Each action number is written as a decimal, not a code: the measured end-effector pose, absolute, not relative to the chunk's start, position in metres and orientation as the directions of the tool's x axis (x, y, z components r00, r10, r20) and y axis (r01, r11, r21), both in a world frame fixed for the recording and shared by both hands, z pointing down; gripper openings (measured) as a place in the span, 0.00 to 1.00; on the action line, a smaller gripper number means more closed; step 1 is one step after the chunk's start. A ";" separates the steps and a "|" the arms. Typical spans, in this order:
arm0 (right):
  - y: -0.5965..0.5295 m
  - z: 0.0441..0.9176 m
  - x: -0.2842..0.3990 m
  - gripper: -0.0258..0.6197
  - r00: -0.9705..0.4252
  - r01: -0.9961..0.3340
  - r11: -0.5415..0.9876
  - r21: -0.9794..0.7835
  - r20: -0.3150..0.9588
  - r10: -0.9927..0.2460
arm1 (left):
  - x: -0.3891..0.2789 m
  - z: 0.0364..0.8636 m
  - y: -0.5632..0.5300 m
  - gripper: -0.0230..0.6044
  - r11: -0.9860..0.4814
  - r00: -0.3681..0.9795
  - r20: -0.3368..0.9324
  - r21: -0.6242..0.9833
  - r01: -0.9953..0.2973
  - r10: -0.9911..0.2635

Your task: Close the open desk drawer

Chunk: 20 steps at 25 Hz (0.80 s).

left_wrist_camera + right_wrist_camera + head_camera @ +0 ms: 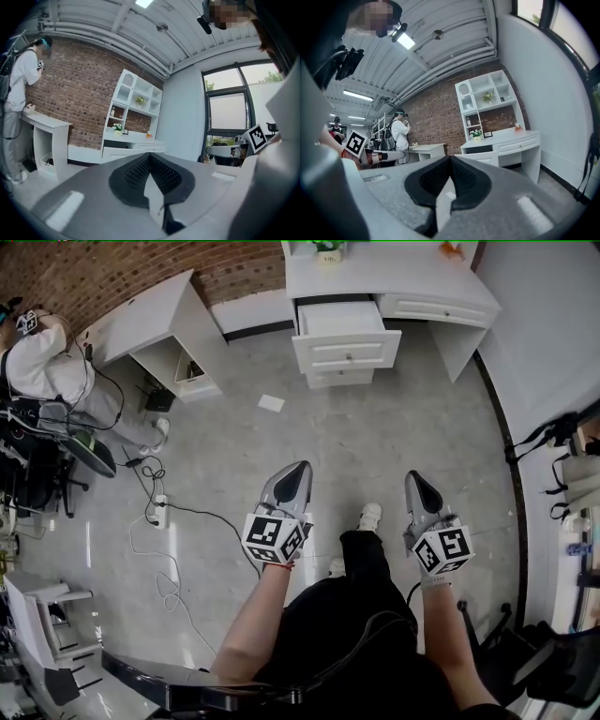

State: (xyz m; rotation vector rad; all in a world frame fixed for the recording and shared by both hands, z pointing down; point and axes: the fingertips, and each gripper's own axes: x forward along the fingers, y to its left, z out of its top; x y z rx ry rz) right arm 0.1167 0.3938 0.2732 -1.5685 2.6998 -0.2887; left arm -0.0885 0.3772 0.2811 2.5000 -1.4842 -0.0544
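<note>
The drawer [339, 320] stands pulled out from the left part of the white desk [394, 277], at the top of the head view, with its front panel toward the person and the inside showing. A small plant [328, 249] stands on the desk top above it. On the grey floor, a little in front of the drawer, lies a sheet of paper [271, 403]. Both grippers are well apart from the desk, low in the head view over the person's legs. The left gripper [302, 467] has its jaws pressed together at the tips, with nothing between them, and the right gripper [412, 476] is the same. Far left, another person [42, 367] stands at a second white desk [155, 320].
</note>
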 end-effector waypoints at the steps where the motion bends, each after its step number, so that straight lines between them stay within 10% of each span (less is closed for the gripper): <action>1: 0.388 0.274 0.118 0.04 -0.496 -0.863 0.479 -0.163 0.088 -0.864 | -0.088 0.281 0.373 0.04 -0.460 0.486 0.085 0.218 -0.861 -0.870; 20: 0.239 0.264 0.115 0.04 -0.547 -0.832 0.532 -0.160 0.071 -0.834 | -0.075 0.272 0.238 0.04 -0.448 0.474 0.093 0.211 -0.869 -0.876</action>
